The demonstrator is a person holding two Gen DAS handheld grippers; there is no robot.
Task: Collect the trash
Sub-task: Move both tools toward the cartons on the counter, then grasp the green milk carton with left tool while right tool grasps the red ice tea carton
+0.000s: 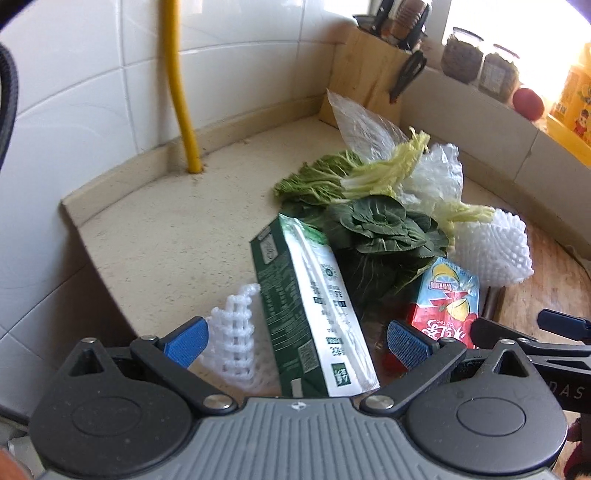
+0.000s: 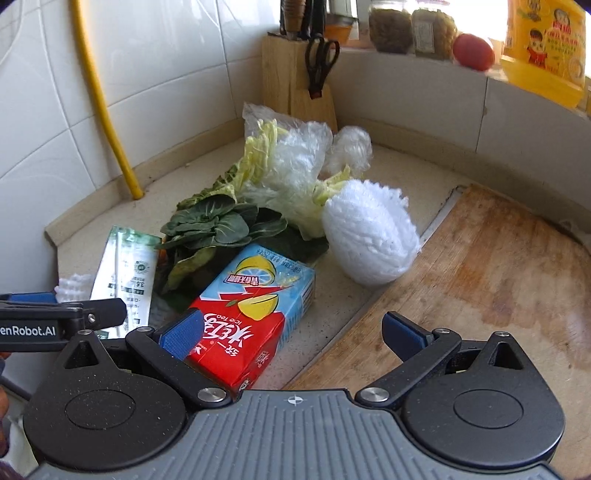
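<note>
On the beige counter (image 1: 155,236) lies a heap of trash. A green and white milk carton (image 1: 314,306) and a white foam net (image 1: 234,339) sit between the wide-apart fingers of my open left gripper (image 1: 297,345); neither pad touches the carton. A red and blue ice tea carton (image 2: 247,317) lies flat between the fingers of my open right gripper (image 2: 291,336), close against the left pad. Behind the cartons are dark green leaves (image 2: 218,229), pale cabbage leaves (image 1: 373,173), crumpled clear plastic bags (image 2: 295,151) and a second, rounded foam net (image 2: 369,232).
A wooden cutting board (image 2: 480,266) covers the counter on the right. A knife block (image 2: 291,77) with scissors (image 2: 321,62) stands in the corner. A yellow pipe (image 1: 181,92) runs down the tiled wall. Jars (image 2: 391,26), a tomato (image 2: 472,51) and a yellow bottle (image 2: 546,48) line the sill.
</note>
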